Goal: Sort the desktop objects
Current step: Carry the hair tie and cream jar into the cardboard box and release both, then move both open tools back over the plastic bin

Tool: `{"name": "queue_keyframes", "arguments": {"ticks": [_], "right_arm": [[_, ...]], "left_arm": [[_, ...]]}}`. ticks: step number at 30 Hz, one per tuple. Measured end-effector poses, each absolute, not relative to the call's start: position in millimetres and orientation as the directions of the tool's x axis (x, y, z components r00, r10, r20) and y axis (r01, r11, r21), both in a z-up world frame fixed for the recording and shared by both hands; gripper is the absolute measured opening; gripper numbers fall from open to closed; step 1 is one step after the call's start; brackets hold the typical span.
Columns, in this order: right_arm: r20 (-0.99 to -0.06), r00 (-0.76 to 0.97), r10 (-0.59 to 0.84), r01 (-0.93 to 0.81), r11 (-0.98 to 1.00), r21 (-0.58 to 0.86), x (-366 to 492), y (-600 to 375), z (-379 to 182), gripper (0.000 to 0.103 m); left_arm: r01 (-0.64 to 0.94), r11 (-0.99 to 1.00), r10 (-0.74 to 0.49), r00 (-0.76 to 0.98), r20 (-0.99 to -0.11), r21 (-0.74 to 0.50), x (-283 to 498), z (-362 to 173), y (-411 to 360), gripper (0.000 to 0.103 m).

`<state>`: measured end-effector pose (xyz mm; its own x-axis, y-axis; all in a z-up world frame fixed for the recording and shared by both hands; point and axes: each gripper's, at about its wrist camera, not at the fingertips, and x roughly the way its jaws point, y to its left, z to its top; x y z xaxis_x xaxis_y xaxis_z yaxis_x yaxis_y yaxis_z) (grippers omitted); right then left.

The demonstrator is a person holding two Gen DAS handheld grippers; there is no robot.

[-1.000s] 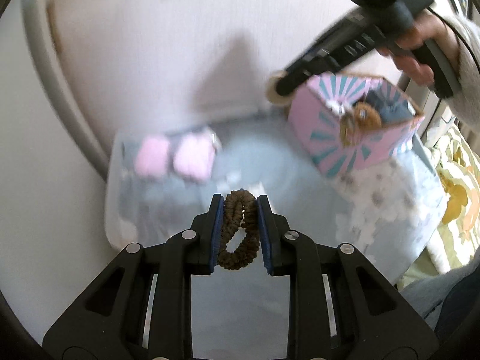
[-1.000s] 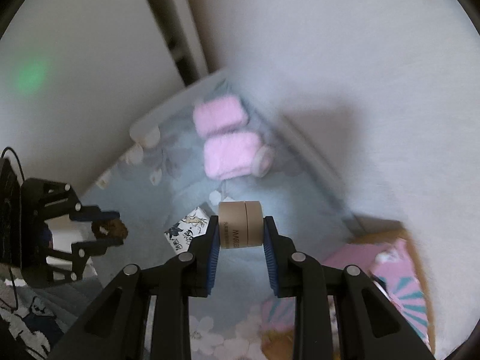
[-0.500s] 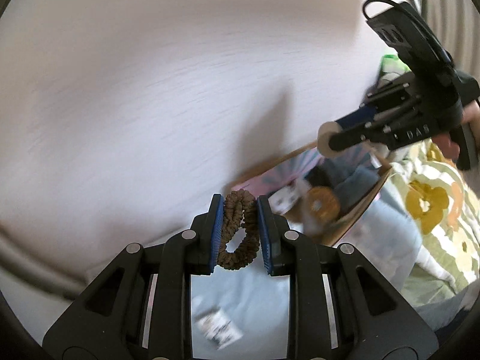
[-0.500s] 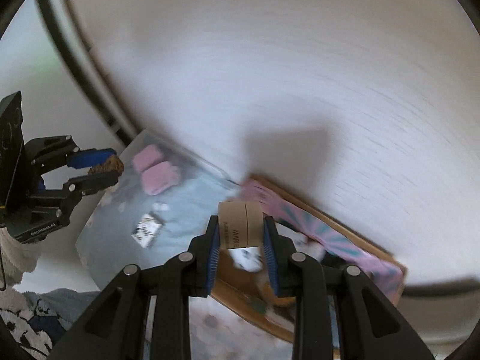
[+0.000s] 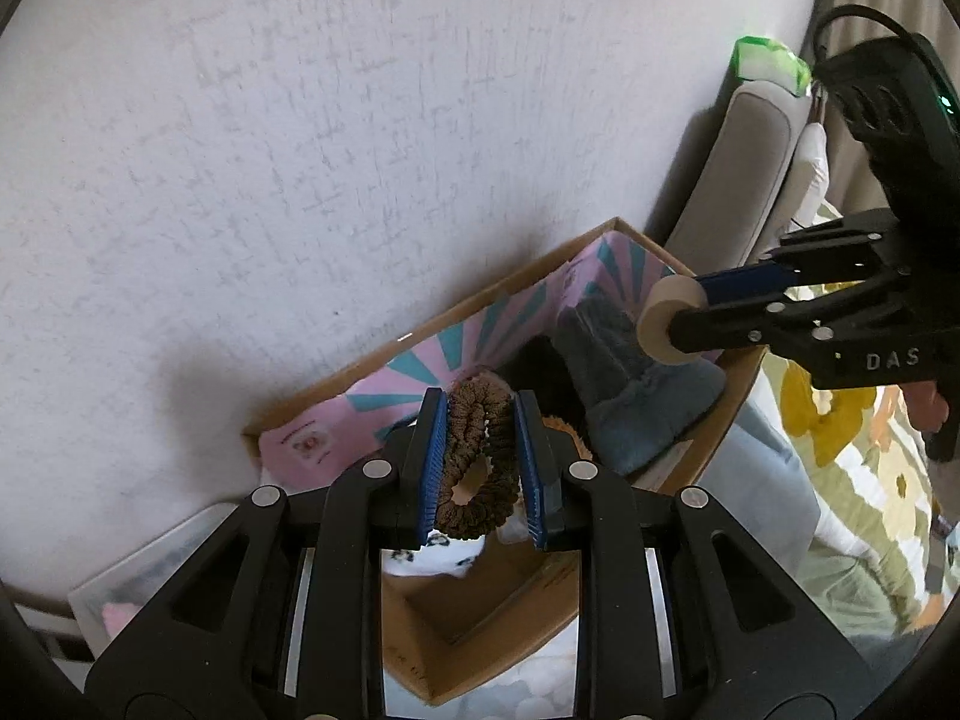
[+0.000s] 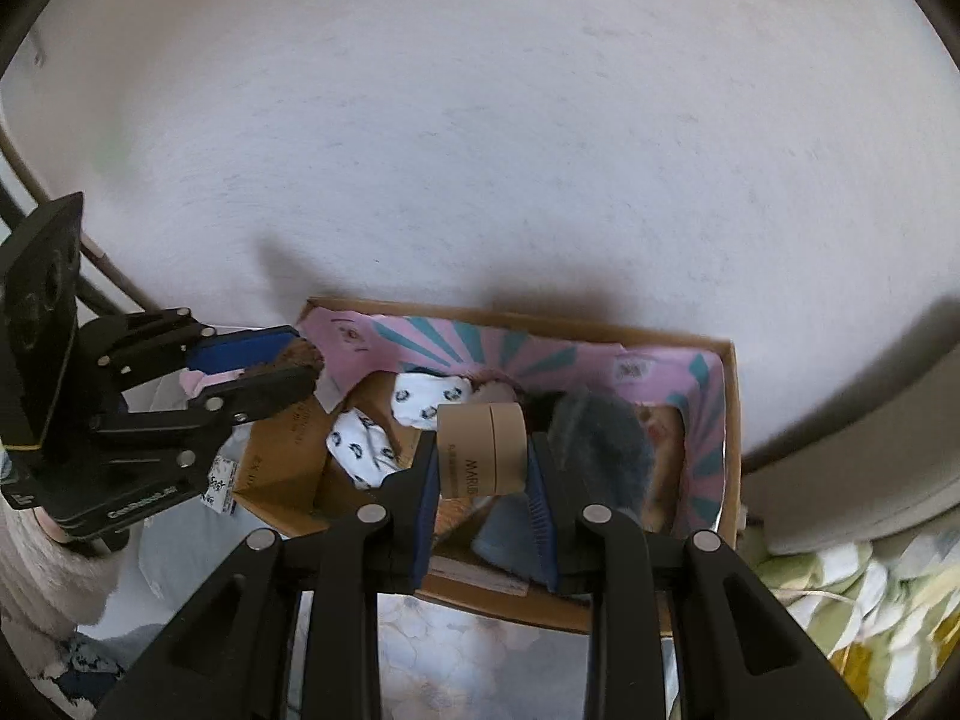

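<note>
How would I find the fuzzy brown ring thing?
Look at the cardboard box with the pink and teal lining against the white wall. Above its left end, the left hand-held gripper pinches the scrunchie: a brown, ruffled fabric loop, unlike the smooth tan jar nearby.

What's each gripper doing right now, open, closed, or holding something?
Left gripper: shut on the brown scrunchie.
Right gripper: shut on the tan round jar.

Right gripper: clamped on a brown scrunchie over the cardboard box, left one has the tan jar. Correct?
Swapped. The right wrist view shows the right gripper shut on the tan jar over the cardboard box. The left wrist view shows the left gripper shut on the brown scrunchie, also over the box.
</note>
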<state>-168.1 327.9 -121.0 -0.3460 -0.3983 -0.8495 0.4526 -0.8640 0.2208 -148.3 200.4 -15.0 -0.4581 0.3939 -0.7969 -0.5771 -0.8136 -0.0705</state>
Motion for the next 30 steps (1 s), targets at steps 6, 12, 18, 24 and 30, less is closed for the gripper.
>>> {"name": "queue_keyframes", "arguments": {"ticks": [6, 12, 18, 24, 30], "right_arm": [[-0.846, -0.346, -0.406, 0.46, -0.859, 0.225, -169, 340, -123, 0.026], [-0.861, -0.352, -0.367, 0.46, -0.869, 0.182, -167, 338, -126, 0.053], [-0.852, -0.382, -0.357, 0.426, -0.887, 0.181, -162, 348, -118, 0.072], [-0.823, -0.431, -0.37, 0.439, -0.883, 0.167, -149, 345, -100, 0.082], [-0.798, -0.452, -0.399, 0.468, -0.867, 0.169, -134, 328, -89, 0.091]], "left_arm": [[-0.536, -0.843, 0.341, -0.47, -0.814, -0.044, -151, -19, 200, 0.024], [-0.477, -0.879, 0.284, -0.53, -0.799, 0.004, -149, -14, 194, 0.103], [-0.48, -0.877, 0.273, -0.552, -0.788, 0.032, -137, -6, 195, 0.103], [-0.465, -0.884, 0.259, -0.582, -0.771, 0.054, -118, 13, 179, 0.103], [-0.462, -0.886, 0.271, -0.603, -0.75, 0.051, -99, 33, 153, 0.103]]}}
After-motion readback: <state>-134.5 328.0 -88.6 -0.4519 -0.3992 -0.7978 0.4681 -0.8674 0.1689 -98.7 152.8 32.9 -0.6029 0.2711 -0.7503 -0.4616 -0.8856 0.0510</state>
